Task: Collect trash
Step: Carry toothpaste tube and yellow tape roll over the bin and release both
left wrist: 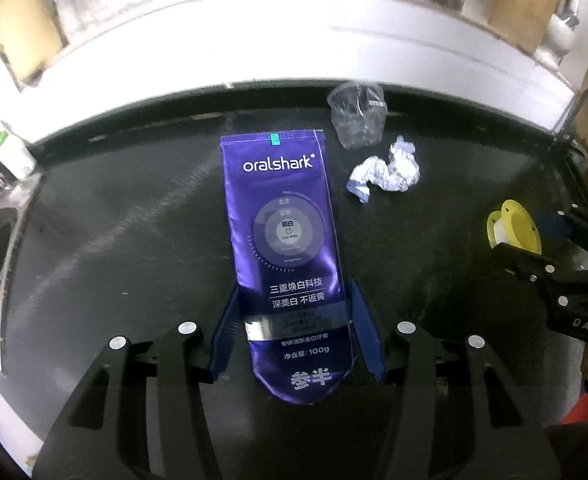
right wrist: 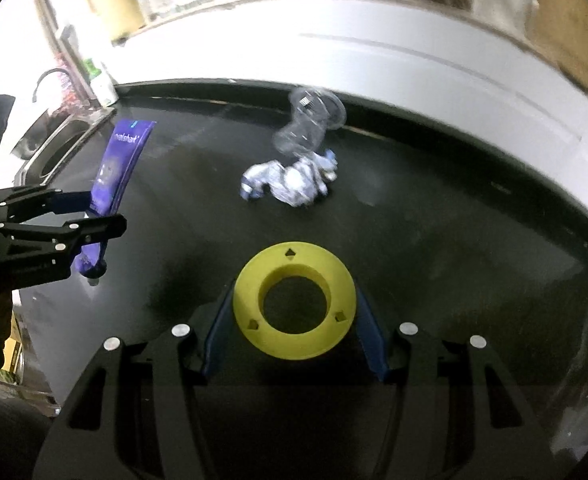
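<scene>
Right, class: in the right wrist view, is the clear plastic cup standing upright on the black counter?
No: the clear plastic cup lies tipped on its side on the black counter, right behind the crumpled wrapper.

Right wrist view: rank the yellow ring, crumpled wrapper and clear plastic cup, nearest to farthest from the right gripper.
1. Yellow ring, held between the right gripper fingers.
2. Crumpled wrapper, ahead on the dark counter.
3. Clear plastic cup, just beyond the wrapper.

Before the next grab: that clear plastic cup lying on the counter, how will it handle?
The clear cup looks thin-walled and already crumpled, so probably light and easy to crush under the jaws. It lies on its side, so a nudge may roll it. It touches the crumpled wrapper, which may shift with it.
</scene>
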Motion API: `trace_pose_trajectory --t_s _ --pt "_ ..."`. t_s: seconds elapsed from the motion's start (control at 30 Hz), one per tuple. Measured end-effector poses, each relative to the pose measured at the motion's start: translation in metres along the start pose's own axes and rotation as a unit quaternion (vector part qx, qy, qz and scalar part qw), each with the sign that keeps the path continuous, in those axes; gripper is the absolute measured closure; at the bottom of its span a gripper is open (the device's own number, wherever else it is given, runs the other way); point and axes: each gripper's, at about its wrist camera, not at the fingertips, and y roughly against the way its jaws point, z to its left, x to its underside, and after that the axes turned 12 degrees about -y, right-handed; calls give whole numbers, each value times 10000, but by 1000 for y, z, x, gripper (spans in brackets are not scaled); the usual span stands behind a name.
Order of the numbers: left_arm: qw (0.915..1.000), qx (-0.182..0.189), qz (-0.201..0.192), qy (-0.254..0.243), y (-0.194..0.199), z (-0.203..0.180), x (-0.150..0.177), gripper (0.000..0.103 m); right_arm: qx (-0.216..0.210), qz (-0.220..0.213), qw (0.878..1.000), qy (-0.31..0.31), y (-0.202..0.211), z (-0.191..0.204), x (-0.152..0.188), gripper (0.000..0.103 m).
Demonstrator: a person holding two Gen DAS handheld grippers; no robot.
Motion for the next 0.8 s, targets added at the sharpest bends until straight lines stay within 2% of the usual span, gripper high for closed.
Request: trace_pose_trajectory --t_s 0.1,0.27,0.5,0.67,0.8 --pt "9998 -141 -143 63 21 8 8 52 -32 -107 9999 111 12 15 -2 48" --pt "9989 -376 -229 163 35 23 13 52 -138 -221 9993 275 29 43 -6 48" --pt "9960 -678 -261 524 68 56 59 52 -431 -252 9962 713 44 104 -11 48" --pt "9906 -981 -215 932 97 89 108 52 -858 -209 9882 1255 48 178 -9 48" --pt "9810 -1303 -145 1428 125 119 159 52 -1347 -29 9748 1777 44 255 3 48"
